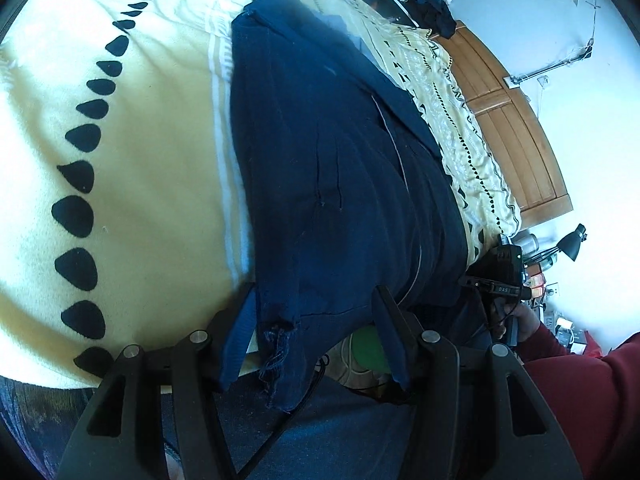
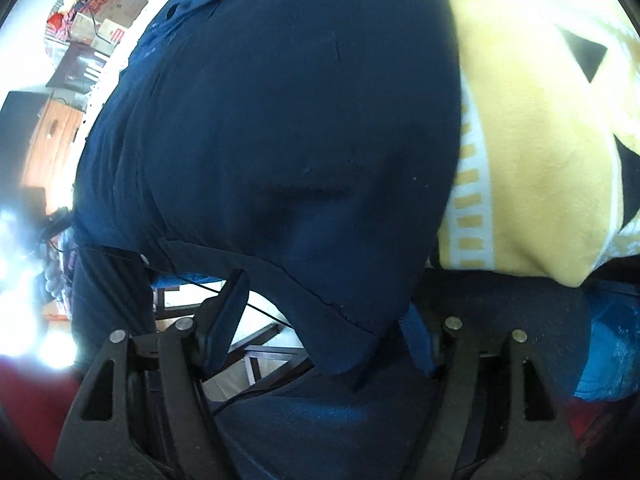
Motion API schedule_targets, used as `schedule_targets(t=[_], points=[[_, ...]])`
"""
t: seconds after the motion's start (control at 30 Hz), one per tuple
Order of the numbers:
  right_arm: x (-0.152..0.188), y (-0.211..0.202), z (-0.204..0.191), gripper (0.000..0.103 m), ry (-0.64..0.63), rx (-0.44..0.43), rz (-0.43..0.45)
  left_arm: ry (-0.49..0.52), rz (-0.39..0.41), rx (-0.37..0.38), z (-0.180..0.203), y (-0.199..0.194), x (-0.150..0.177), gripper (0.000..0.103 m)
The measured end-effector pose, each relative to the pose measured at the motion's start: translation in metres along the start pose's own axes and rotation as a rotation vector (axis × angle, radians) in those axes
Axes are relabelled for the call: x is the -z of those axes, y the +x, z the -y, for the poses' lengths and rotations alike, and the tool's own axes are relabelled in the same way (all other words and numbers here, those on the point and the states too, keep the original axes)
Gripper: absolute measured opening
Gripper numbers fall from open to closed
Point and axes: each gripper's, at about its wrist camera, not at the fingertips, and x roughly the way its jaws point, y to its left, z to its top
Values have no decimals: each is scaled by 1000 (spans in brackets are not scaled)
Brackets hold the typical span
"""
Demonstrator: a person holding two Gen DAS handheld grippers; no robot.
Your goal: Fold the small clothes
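A dark navy garment (image 1: 328, 168) lies lengthwise on a pale yellow blanket (image 1: 160, 160) with black teardrop marks. Its frayed hem (image 1: 276, 344) hangs over the near edge of the bed. My left gripper (image 1: 316, 328) is open, its fingers wide apart on either side of that hem. In the right wrist view the same navy garment (image 2: 280, 120) fills the frame. A corner of it (image 2: 340, 344) droops between the spread fingers of my open right gripper (image 2: 324, 324). Neither gripper pinches the cloth.
A hand in a red sleeve (image 1: 580, 380) holds the right gripper's black housing (image 1: 500, 276) at the garment's right side. A wooden headboard (image 1: 508, 120) and a black desk lamp (image 1: 572, 240) stand beyond. Cardboard boxes (image 2: 112, 4) and wooden furniture (image 2: 44, 148) are on the left.
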Motion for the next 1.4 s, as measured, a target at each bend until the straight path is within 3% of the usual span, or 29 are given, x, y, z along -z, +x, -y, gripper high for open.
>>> schedule_targets(t=[0.1, 0.17, 0.23, 0.27, 0.3, 0.33, 0.4, 0.5, 0.7, 0.83, 0.9, 0.97, 1.07, 1.17, 1.23, 1.33, 1.4], points=[[1, 3, -6, 72, -20, 23, -11, 14, -1, -27, 3, 2, 2, 57], [2, 4, -8, 59, -30, 38, -6, 30, -5, -56, 4, 3, 2, 52], [3, 1, -8, 10, -32, 60, -5, 40, -12, -79, 5, 3, 2, 40], [3, -8, -11, 9, -33, 40, 24, 43, -18, -91, 6, 4, 2, 35], [3, -24, -17, 8, -41, -12, 71, 33, -8, -90, 6, 2, 2, 21], [4, -40, -21, 7, -53, -46, 113, -11, 23, -12, 6, -3, 2, 15], [1, -82, -33, 7, -65, -127, 216, -51, 91, 108, 10, -13, 0, 16], [-13, -133, -42, 7, -77, -199, 335, -50, 193, 216, 27, -32, -18, 16], [-71, -198, -35, 7, -44, -297, 513, -37, 373, 331, 50, -64, -83, 13], [-132, -209, -32, 7, -40, -315, 574, -65, 528, 384, 45, -96, -147, 11], [-172, -205, -25, 7, -38, -305, 588, -68, 555, 354, 41, -98, -187, 11], [-218, -187, -9, 7, 18, -289, 585, -57, 527, 274, 36, -88, -216, 11], [-275, -157, 26, 7, 130, -281, 548, -89, 457, 211, 20, -66, -239, 11], [-328, -118, 47, 7, 203, -240, 480, -71, 406, 103, 14, -56, -231, 17], [-354, -84, 64, 7, 250, -209, 428, -58, 372, 57, 11, -46, -218, 31], [-364, -41, 88, 8, 331, -184, 358, -4, 304, -18, 12, -26, -205, 33], [-360, -23, 98, 8, 361, -189, 328, 90, 262, -86, 20, -13, -192, 34]])
